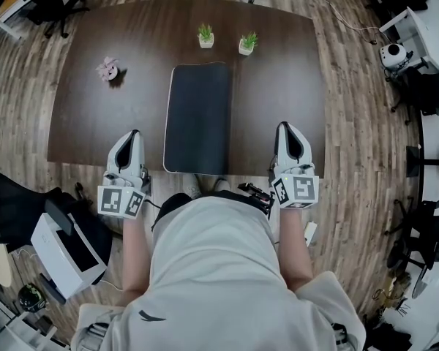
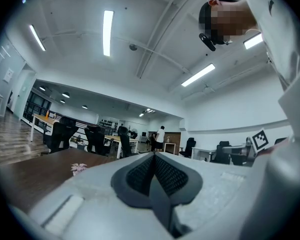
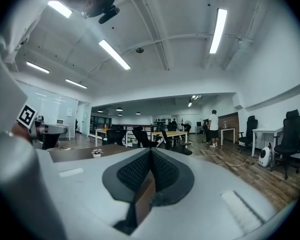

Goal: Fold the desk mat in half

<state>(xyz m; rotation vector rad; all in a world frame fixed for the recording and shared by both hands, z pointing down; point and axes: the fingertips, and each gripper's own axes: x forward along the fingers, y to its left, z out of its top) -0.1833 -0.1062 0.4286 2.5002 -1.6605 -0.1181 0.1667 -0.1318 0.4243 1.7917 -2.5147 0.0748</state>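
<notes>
The ribbed dark pads (image 2: 140, 174) of the left gripper (image 1: 134, 134) are pressed together with nothing caught between them. Those of the right gripper (image 1: 284, 126) are likewise closed on nothing (a brown sliver below their seam in the right gripper view cannot be identified). Both grippers are held level at the near edge of the dark brown wooden table (image 1: 88, 123), one at each side of the flat, dark grey rectangular desk mat (image 1: 197, 119), and neither is touching it. The mat is laid unfolded, with its long sides running away from the person and its near short edge at the table's near edge. The hands are hidden behind the two marker cubes (image 1: 121, 201), so only the forearms are seen. A small dark emblem on the pale shirt (image 1: 205, 269) is too small to be read. Beyond the mat, three small pots are counted: a green plant in a white pot (image 1: 205, 35), a second green plant in a white pot (image 1: 247, 43) near it, and, well to the left, one pink-flowered pot (image 1: 108, 69).
</notes>
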